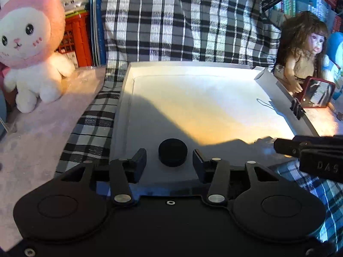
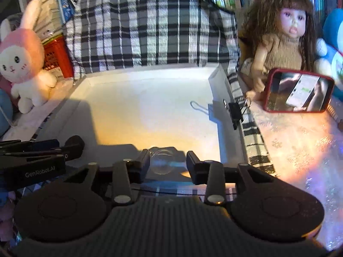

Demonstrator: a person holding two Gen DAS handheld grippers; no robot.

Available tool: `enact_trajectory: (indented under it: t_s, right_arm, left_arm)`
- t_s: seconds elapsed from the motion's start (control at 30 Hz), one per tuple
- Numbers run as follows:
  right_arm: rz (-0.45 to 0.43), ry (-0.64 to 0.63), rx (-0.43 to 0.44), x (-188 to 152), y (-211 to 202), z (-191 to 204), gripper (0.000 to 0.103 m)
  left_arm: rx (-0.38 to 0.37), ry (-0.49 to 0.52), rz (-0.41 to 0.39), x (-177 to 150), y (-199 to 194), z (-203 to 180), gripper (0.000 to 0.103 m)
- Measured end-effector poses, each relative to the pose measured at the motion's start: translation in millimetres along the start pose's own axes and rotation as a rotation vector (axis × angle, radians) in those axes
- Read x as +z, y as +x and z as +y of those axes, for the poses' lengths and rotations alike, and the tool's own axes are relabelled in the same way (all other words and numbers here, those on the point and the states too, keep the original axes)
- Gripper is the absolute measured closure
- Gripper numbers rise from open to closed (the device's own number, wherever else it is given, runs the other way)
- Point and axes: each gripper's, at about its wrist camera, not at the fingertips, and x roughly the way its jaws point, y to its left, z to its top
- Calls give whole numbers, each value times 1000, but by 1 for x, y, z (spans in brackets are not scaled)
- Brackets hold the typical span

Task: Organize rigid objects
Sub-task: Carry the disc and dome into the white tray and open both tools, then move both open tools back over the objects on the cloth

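Note:
A black round cap lies flat in the near part of a white shallow tray. My left gripper is open around it, with a gap between the cap and each finger. In the right wrist view a small clear round container stands on the tray near its front edge. My right gripper is open around it; the right finger stands clear of it, and the left finger is very close to its side. Each gripper shows in the other's view: the right gripper and the left gripper.
A black binder clip sits on the tray's right rim. A pink and white plush bunny stands to the left. To the right are a doll and a red-cased phone. Plaid cloth hangs behind.

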Motion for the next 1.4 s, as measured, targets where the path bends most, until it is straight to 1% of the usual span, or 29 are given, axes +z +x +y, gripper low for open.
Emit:
enact_trajectory:
  t_s: [0.07,0.1,0.13,0.2,0.33,0.37,0.47,0.63,0.87,1.0,1.23,1.33,1.4]
  right_arm:
    - [-29,-10,11,-1,-12,0,38]
    - [-46,-11,19,-2,-18,-2,36]
    - [-63,-10,24,-4,-25,-3,34]
    - [-85,-8,27,-7,-37,-7,29]
    - [-139,-21,20,-21,-65,-14,22]
    - [-154,-23,22,-26,-72,-16,20]
    - [-188,-16,37,-45,-92,-19,18]
    - [-216,-28,35,-78,-114,-15,17]
    - [-237,-111,-3,-117,-133,-3,15]
    - [-238,-145,-33,-135,-139,-1,15]
    - [-235,-145,-68,-164,-146,-3,15]
    - [-227,-146,-80,-172,-147,-4,15]
    - [-225,-147,-84,-177,-147,-4,15]
  left_arm:
    - [-7,14,-30,-2,-12,2,46]
    - [-6,17,-49,-4,-18,3,42]
    - [-2,17,-64,-6,-25,5,40]
    - [-1,10,-77,-10,-36,8,34]
    - [-26,1,-115,-24,-63,14,31]
    - [-29,2,-130,-28,-70,14,28]
    - [-39,10,-169,-48,-92,14,25]
    - [-48,27,-187,-82,-115,9,24]
    - [-46,13,-186,-126,-133,8,24]
    - [-31,15,-181,-145,-139,9,24]
    - [-18,26,-192,-174,-152,7,24]
    - [-15,20,-189,-182,-155,7,29]
    - [-15,17,-186,-186,-157,8,34]
